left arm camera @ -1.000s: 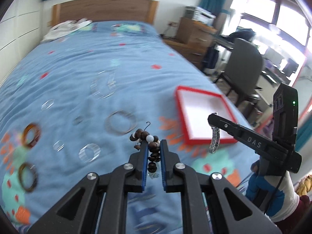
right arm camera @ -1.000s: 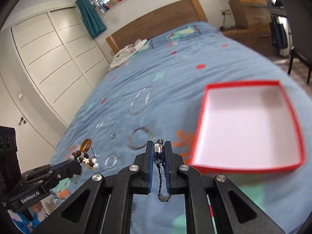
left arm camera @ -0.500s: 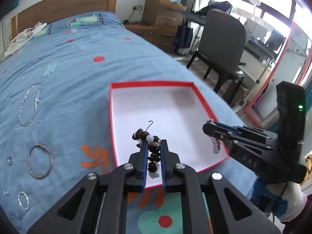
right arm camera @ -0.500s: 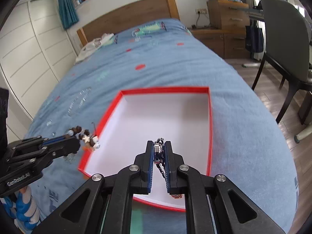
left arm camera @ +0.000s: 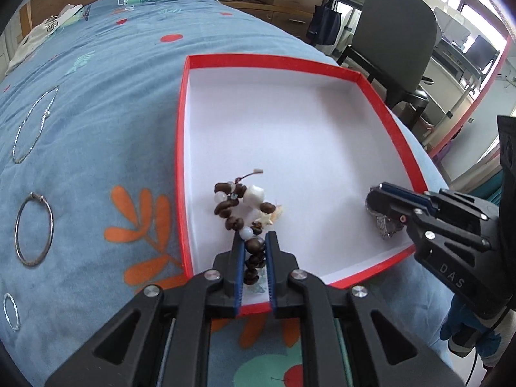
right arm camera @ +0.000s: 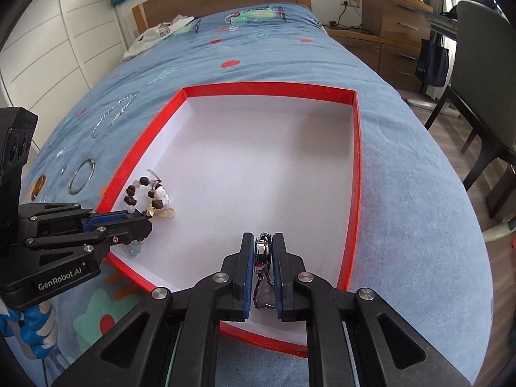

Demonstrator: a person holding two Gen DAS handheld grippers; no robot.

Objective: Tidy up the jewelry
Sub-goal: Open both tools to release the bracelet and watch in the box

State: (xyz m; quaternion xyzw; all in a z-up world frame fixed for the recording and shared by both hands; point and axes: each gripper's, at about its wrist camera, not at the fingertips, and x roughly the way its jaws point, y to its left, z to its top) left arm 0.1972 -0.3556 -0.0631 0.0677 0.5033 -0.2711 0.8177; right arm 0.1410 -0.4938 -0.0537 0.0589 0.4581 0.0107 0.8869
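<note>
- Left wrist view shows the beaded bracelet of brown and pale beads pinched between the closed fingers of the left tool; its free loop already lies on the white floor of the red box, near the box's left wall and front corner.
- Right wrist view shows the metal chain bracelet clamped in the closed right tool, hanging over the box floor near the front wall, toward its right side.
- Both pieces sit well apart inside the box, one toward each front corner, so the step in hand looks like the release.
- To do it well, I would let each tool ease open only once its piece rests on the floor, so nothing bounces over the low red wall.
- Opening just wide enough to free the beads should stop the string snagging on the blue pads; the same goes for the chain links.
- Lifting straight up and back afterwards seems safest, since a sideways sweep could drag a bracelet or nudge the light box on the soft bed.
- Keeping the two pieces apart avoids tangling chain with beads.
- Out on the blue bedspread, left of the box, a large metal ring, a thin silver necklace and a small twisted ring are not yet collected; an amber ring shows in the right wrist view too.
</note>
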